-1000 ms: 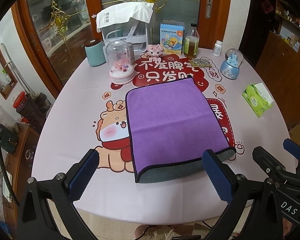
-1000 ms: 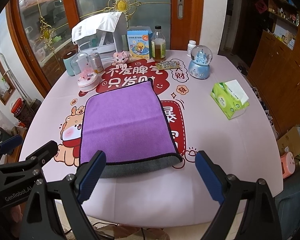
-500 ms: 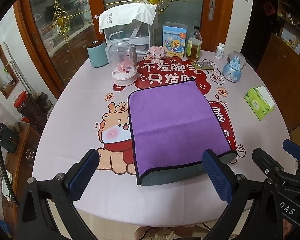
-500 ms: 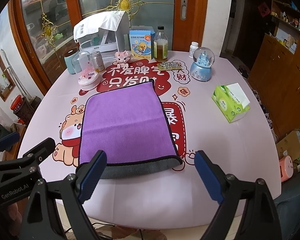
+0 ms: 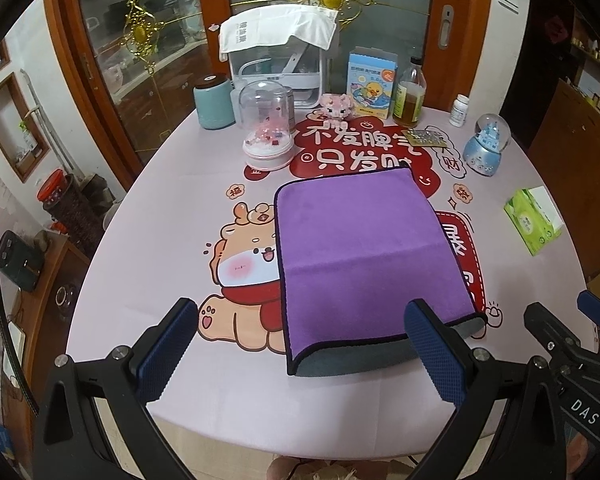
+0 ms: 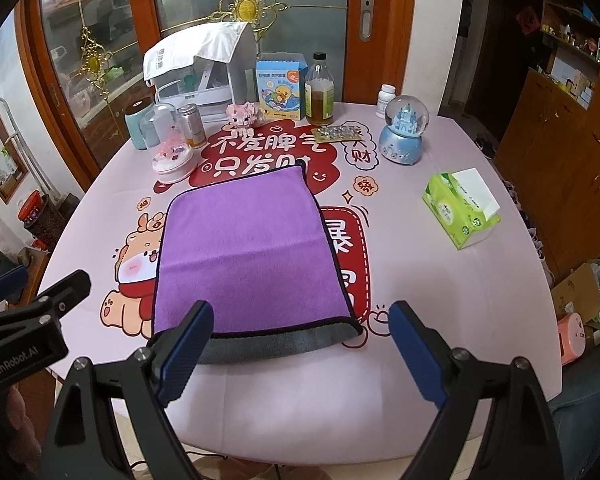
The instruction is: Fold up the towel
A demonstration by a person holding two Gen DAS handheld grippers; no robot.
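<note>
A purple towel [image 5: 360, 248] with a grey underside lies folded flat on the round table [image 5: 172, 216], its grey fold at the near edge. It also shows in the right wrist view [image 6: 248, 256]. My left gripper [image 5: 300, 344] is open and empty, held above the table's near edge in front of the towel. My right gripper [image 6: 300, 352] is open and empty, just behind the towel's near fold. Neither touches the towel. The left gripper's body [image 6: 24, 320] shows at the left of the right wrist view.
At the back stand a teal canister [image 5: 214, 102], a glass dome [image 5: 266, 128], a covered white rack [image 5: 278, 60], a blue box [image 5: 372, 80], a bottle [image 5: 410, 98], a pill jar [image 5: 459, 110] and a snow globe [image 5: 487, 146]. A green tissue pack [image 6: 462, 208] lies at the right.
Both grippers have drawn back and up slightly from the table, staying open. The towel has not moved.
</note>
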